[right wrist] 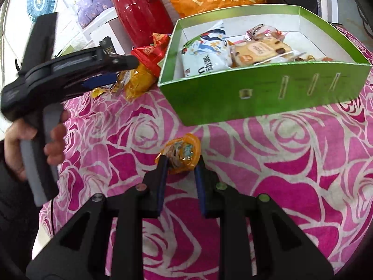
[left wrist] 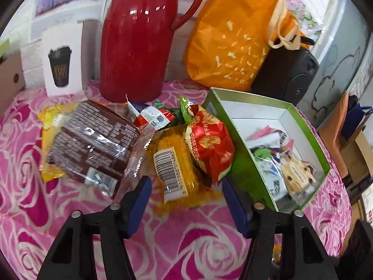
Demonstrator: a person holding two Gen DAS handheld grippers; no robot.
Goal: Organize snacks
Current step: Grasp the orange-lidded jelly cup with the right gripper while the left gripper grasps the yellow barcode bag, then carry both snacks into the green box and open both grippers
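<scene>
1. The right gripper (right wrist: 180,164) sits low over the pink rose-patterned tablecloth (right wrist: 291,151); its blue pads (right wrist: 163,170) stand narrow and press on both sides of a small orange jelly cup (right wrist: 180,154), which is gripped at the tips.
2. From that cup, the green box (right wrist: 256,93) lies at about 1 o'clock, well apart; its near wall faces the camera and its white inside holds several snacks.
3. Inside the box, a white and blue packet (right wrist: 205,56) lies at the left; a pale biscuit pack (right wrist: 258,51) lies touching it on the right; a small pink wrapper (right wrist: 258,30) sits behind them.
4. The left gripper (left wrist: 186,182) points down at the loose pile; its jaws stand about half wide, one on either side of a yellow snack pack (left wrist: 172,163) with a barcode label; the pads do not visibly press on it, though the view is blurred.
5. A red snack bag (left wrist: 209,142) leans on the yellow pack at 1 o'clock, just beside the box wall (left wrist: 235,140); a brown wrapped pack (left wrist: 93,140) lies at 10 o'clock.
6. A red thermos jug (left wrist: 137,35) stands at 12 o'clock behind the pile; an orange bag (left wrist: 233,35) rests at its right, behind the box.
7. In the right wrist view, a person's hand (right wrist: 35,144) grips the left gripper's grey handle at 9 o'clock.
</scene>
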